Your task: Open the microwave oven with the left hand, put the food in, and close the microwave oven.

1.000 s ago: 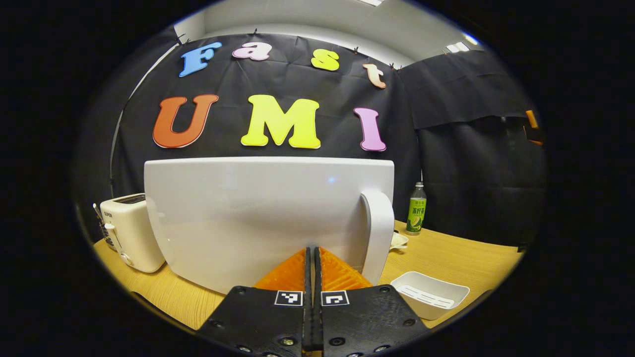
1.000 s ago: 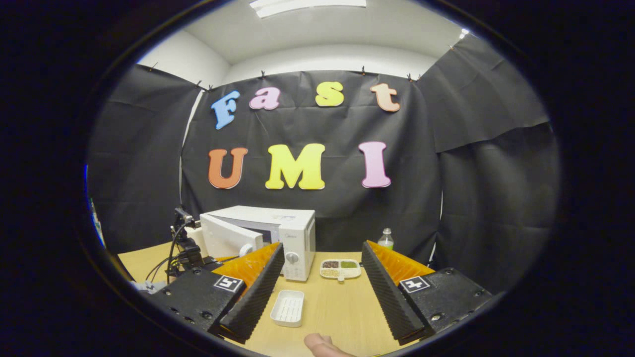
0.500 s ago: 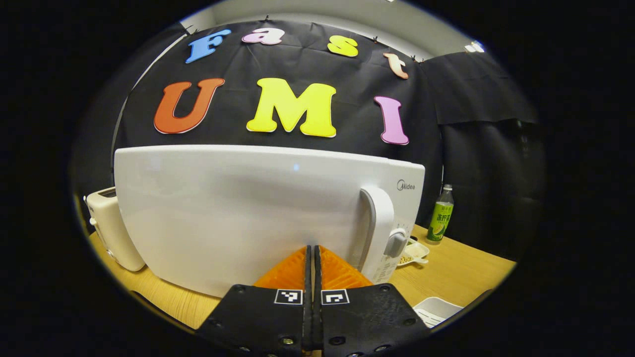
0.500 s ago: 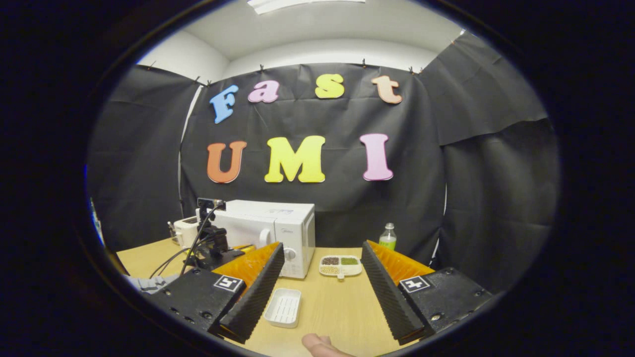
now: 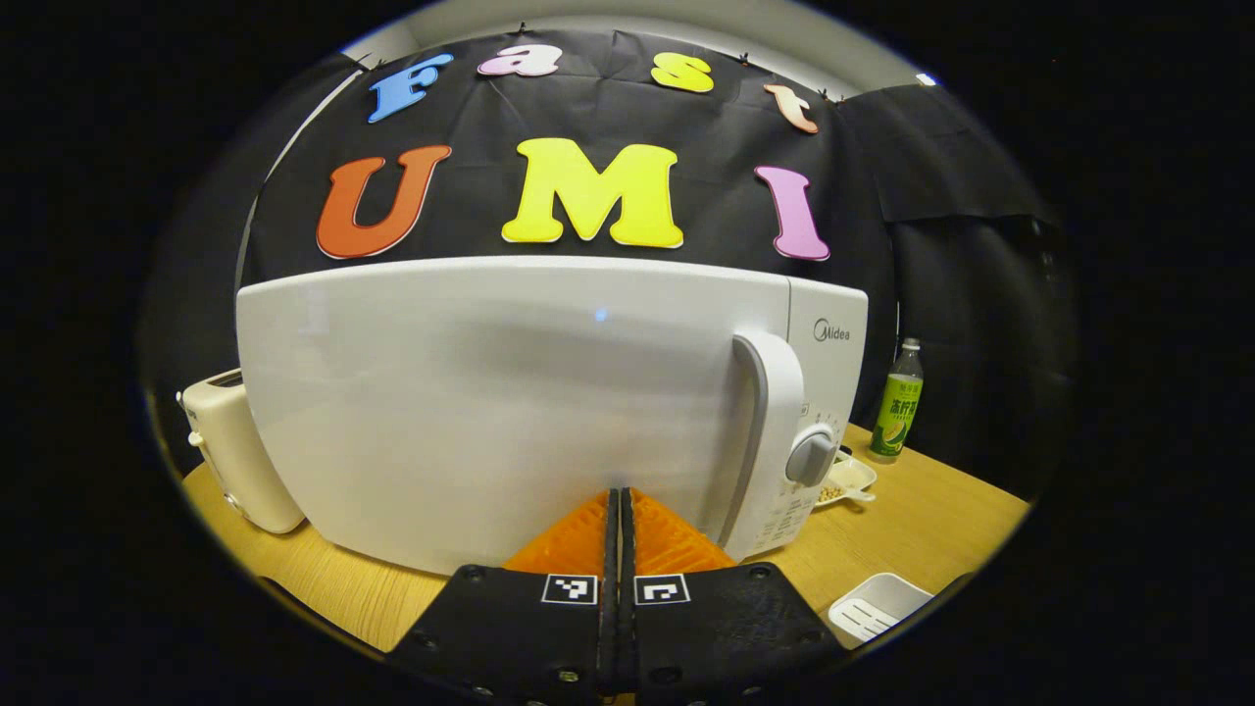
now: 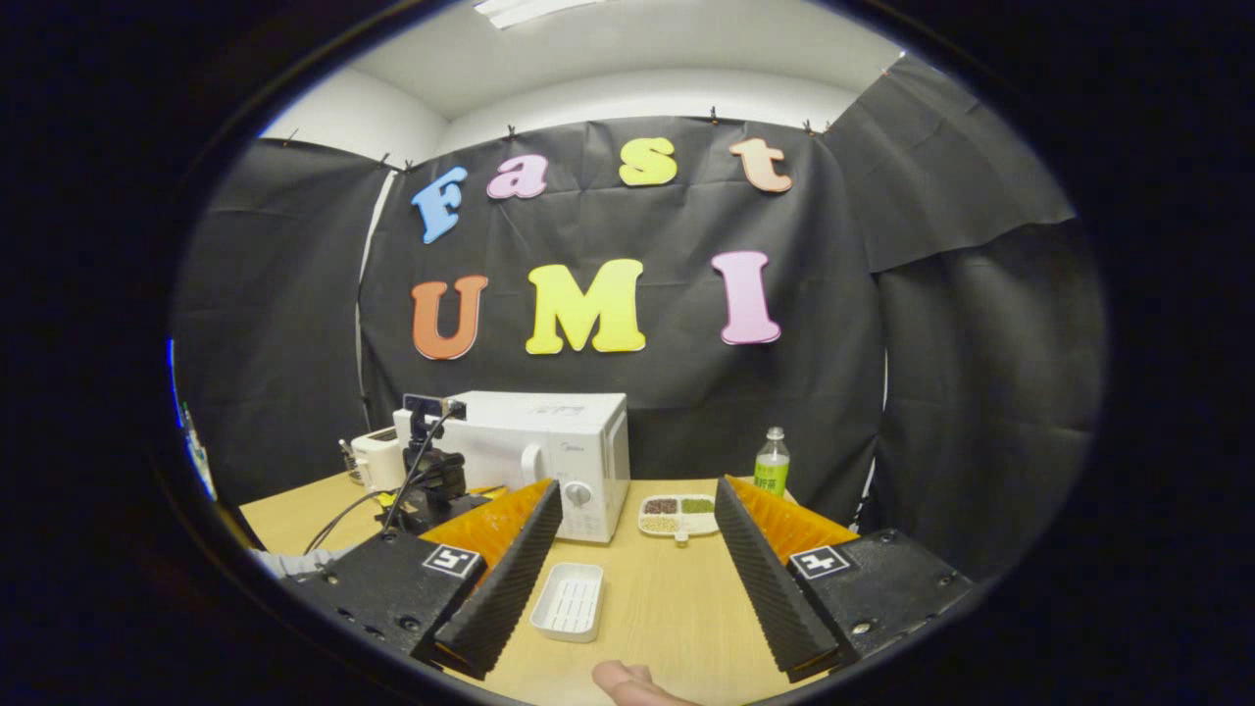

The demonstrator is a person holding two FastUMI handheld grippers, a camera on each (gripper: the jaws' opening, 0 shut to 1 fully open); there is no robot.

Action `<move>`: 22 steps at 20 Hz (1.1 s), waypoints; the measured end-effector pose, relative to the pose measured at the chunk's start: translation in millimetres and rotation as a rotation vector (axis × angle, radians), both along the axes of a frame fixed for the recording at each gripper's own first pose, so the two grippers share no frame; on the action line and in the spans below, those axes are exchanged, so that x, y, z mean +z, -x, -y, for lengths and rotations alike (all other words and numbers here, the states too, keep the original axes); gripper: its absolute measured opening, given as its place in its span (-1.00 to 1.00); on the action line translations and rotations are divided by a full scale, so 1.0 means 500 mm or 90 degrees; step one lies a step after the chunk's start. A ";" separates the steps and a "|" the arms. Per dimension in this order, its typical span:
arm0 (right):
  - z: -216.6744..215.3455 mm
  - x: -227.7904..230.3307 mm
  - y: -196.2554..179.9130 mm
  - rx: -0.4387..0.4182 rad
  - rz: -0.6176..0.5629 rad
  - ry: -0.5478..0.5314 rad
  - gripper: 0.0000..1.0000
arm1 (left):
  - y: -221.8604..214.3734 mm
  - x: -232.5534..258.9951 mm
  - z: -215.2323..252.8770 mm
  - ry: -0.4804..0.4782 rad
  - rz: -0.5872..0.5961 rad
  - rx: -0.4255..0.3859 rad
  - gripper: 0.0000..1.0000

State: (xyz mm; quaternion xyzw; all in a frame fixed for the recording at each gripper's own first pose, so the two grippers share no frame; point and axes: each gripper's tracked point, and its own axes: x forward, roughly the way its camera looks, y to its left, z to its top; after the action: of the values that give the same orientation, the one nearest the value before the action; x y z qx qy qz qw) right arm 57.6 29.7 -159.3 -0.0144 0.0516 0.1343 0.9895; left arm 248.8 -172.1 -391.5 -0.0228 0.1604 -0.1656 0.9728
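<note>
Two claws: left claw [image 5: 618, 505] pressed together, tips right at the microwave door [image 5: 490, 402]; right claw [image 6: 637, 529] held spread wide above the bench [image 6: 647, 608].
Microwave [image 6: 549, 456]: door seen closed.
Food dish [image 6: 678, 513]: parked just beside it.

The light wooden surface [image 6: 667, 608] carried everything. On it stood the white microwave oven [image 6: 549, 461], door flush with its body, and just beside its left end a cream toaster [image 5: 235, 451]. A divided dish of beans and grains [image 6: 678, 513] lay near the oven's control side, with a green-labelled bottle [image 6: 772, 473] upright behind it toward the wall. Nearer the front sat an empty white rectangular tray [image 6: 569, 614], apart from the rest.
</note>
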 end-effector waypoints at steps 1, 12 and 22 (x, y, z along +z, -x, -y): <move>0.001 -0.001 0.004 0.000 -0.003 -0.001 0.99 | 0.011 -0.003 -0.006 0.005 -0.011 0.010 -1.00; 0.006 0.029 0.067 -0.028 0.011 0.009 0.90 | 0.196 0.112 -0.118 -0.011 -0.047 0.107 0.91; 0.011 0.148 0.173 -0.056 0.072 -0.013 0.99 | 0.408 0.472 -0.196 -0.050 0.083 0.112 0.90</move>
State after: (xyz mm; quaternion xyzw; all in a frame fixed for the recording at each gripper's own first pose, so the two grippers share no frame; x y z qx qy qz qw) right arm -28.7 24.1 -85.5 -0.0093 -0.0051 0.0901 0.9959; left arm 44.6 -74.3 -155.4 0.0118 0.1002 -0.0745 0.9921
